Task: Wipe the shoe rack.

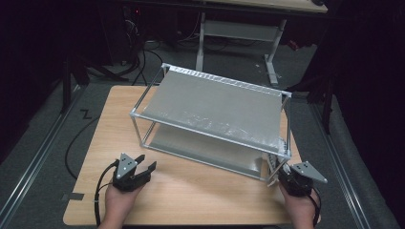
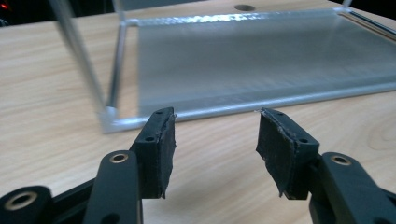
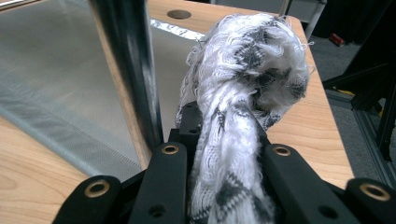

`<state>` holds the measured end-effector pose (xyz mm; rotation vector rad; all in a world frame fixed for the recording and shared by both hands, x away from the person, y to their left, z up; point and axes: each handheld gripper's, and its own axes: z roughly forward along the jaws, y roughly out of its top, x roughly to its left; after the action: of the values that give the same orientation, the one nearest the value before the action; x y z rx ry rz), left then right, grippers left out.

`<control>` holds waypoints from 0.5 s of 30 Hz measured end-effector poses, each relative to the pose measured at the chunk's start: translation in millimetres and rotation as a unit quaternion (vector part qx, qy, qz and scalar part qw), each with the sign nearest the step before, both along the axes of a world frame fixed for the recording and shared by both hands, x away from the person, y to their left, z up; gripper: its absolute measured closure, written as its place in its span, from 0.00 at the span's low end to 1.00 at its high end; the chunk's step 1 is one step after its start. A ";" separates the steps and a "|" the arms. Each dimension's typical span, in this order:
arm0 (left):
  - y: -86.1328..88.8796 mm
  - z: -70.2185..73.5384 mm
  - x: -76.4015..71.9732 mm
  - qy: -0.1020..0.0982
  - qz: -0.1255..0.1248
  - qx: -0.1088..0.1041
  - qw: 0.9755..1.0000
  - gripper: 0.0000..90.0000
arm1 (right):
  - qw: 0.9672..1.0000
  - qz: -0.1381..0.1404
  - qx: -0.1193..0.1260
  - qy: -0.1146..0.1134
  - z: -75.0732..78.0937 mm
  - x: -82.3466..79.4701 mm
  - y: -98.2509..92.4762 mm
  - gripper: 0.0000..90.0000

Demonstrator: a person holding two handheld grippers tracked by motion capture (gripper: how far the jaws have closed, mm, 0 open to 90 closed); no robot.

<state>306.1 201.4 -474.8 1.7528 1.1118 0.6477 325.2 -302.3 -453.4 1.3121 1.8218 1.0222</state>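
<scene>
The right hand-held gripper (image 3: 224, 154) pinches a white-and-grey twisted cloth (image 3: 247, 79) between its black jaws at the near right corner post of the two-tier silver metal-framed rack (image 1: 215, 107), while the left hand-held gripper (image 1: 143, 168), jaws spread with nothing between them, hovers just in front of the rack's near left corner. The rack stands on a light wooden table (image 1: 191, 191) in a dim room, with grey floor around it and a white-legged desk (image 1: 239, 33) beyond the rack.
</scene>
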 end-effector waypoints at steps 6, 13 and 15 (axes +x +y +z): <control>-0.3 -0.1 -3.4 0.002 -0.005 -0.013 1.000 0.51 | 1.000 0.016 0.000 0.000 0.7 -0.6 15.5 0.86; -3.0 1.1 -4.7 -0.002 -0.009 -0.012 1.000 0.51 | 0.998 0.068 0.000 0.006 -0.7 -10.7 50.2 0.86; -5.1 1.1 -5.2 -0.003 -0.014 -0.011 1.000 0.51 | 0.996 0.089 -0.001 0.004 -0.2 -16.3 62.4 0.86</control>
<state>300.9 196.3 -473.7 1.7431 1.0853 0.6210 308.9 -239.8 -453.6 1.1702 1.9724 1.1076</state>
